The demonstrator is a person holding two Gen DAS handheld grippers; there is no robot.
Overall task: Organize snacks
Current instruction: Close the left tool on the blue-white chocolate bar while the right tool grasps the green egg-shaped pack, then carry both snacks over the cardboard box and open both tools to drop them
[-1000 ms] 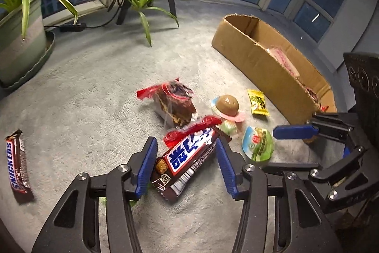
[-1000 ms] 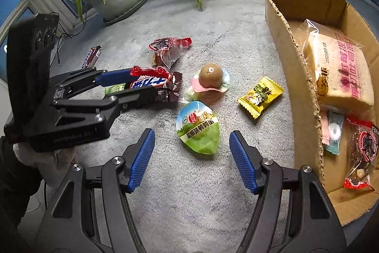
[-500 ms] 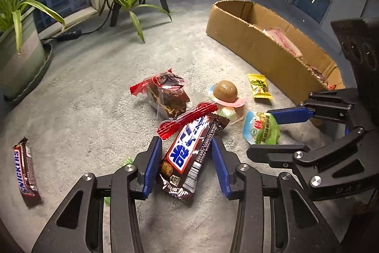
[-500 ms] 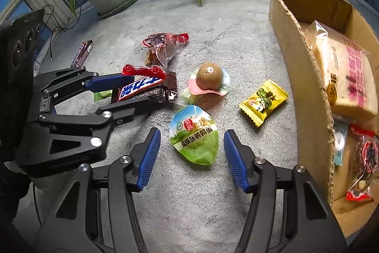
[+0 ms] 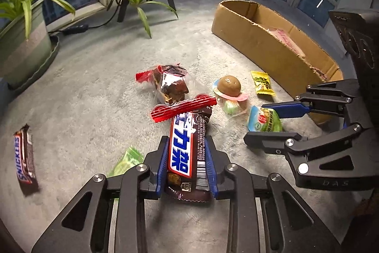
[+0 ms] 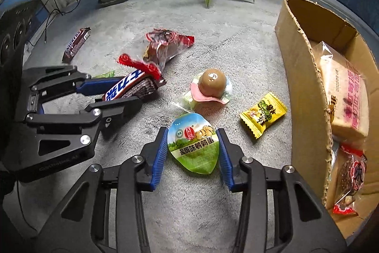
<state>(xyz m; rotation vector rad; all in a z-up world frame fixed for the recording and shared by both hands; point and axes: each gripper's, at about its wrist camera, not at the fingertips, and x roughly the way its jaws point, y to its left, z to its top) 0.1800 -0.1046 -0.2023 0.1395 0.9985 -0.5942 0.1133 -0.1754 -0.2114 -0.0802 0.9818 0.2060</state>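
Note:
My left gripper [image 5: 187, 153] is shut on a brown Snickers bar with Chinese lettering [image 5: 187, 148], which also shows in the right wrist view [image 6: 128, 88]. A red-edged packet [image 5: 183, 107] lies across its far end. My right gripper [image 6: 193, 148] has its blue pads against both sides of a green quail-egg pouch [image 6: 193, 146] on the carpet. The cardboard box [image 6: 305, 77] at the right holds a cake pack [image 6: 345, 94] and a red-trimmed packet [image 6: 350, 177].
On the grey carpet lie a brown jelly cup [image 6: 212, 84], a yellow candy [image 6: 263, 114], a clear packet of dark snack [image 6: 165, 46], a second Snickers bar [image 5: 24, 160] and a green wrapper [image 5: 125, 161]. Potted plants [image 5: 23, 23] stand by the windows.
Both grippers have closed. The left one closed on the Snickers bar, which now points straight ahead. The right one narrowed onto the green pouch.

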